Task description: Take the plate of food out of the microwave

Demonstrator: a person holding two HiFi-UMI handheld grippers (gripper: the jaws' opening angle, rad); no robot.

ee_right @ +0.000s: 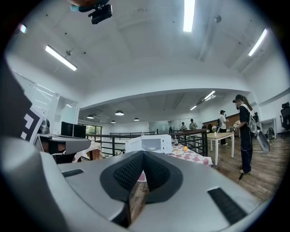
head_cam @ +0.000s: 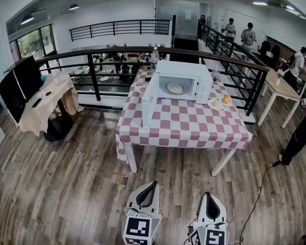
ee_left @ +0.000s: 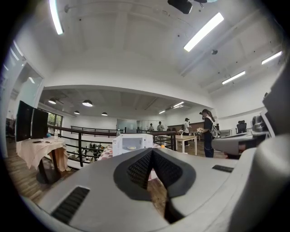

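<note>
A white microwave point(head_cam: 179, 82) stands on a table with a red-and-white checked cloth point(head_cam: 185, 125), its door point(head_cam: 149, 103) swung open to the left. Inside it lies a plate of food point(head_cam: 174, 88). The microwave point(ee_left: 131, 143) also shows far off in the left gripper view, and the microwave point(ee_right: 149, 143) in the right gripper view. My left gripper point(head_cam: 147, 191) and right gripper point(head_cam: 210, 204) are held low at the bottom of the head view, well short of the table. Both are shut with nothing between the jaws.
Small plates point(head_cam: 215, 104) and an orange point(head_cam: 226, 99) sit to the right of the microwave. A black railing point(head_cam: 94, 65) runs behind the table. A cloth-draped stand point(head_cam: 50, 101) is at the left, a wooden table point(head_cam: 280, 86) at the right, with people point(head_cam: 303, 128) nearby. A cable point(head_cam: 256, 194) trails on the floor.
</note>
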